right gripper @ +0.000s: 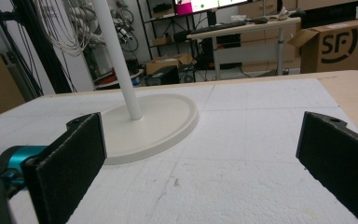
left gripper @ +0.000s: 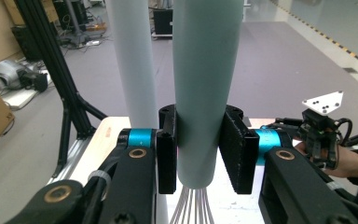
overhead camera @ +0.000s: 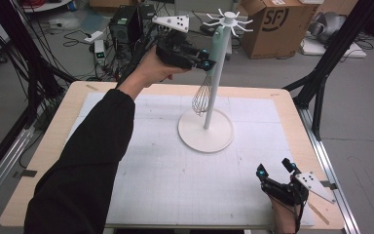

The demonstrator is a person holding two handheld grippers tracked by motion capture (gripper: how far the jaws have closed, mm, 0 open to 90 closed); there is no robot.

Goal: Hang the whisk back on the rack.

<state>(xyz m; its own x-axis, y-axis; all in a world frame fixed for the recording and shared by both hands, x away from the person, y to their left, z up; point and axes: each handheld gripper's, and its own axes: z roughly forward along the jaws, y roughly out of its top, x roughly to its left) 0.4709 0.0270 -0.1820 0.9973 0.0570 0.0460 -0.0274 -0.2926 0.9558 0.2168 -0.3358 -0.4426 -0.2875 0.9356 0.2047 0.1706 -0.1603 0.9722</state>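
Observation:
A whisk with a pale green handle point(overhead camera: 219, 43) and wire loops point(overhead camera: 202, 100) hangs upright beside the pole of a white stand point(overhead camera: 209, 97). My left gripper point(overhead camera: 206, 61) is raised above the table and shut on that handle. In the left gripper view the two black pads point(left gripper: 235, 149) press on the handle point(left gripper: 205, 84), with the wires point(left gripper: 193, 207) below and the stand's pole point(left gripper: 133, 60) just behind. My right gripper point(overhead camera: 275, 169) rests near the table's front right corner, open with nothing between its jaws point(right gripper: 200, 163).
The stand has a round base point(overhead camera: 205, 131) mid-table and a crown of hooks point(overhead camera: 230, 19) on top. A white foam mat point(overhead camera: 175, 161) covers the wooden table point(overhead camera: 53, 141). Cardboard boxes point(overhead camera: 275, 24), cables and black frame legs point(overhead camera: 321, 73) lie beyond the far edge.

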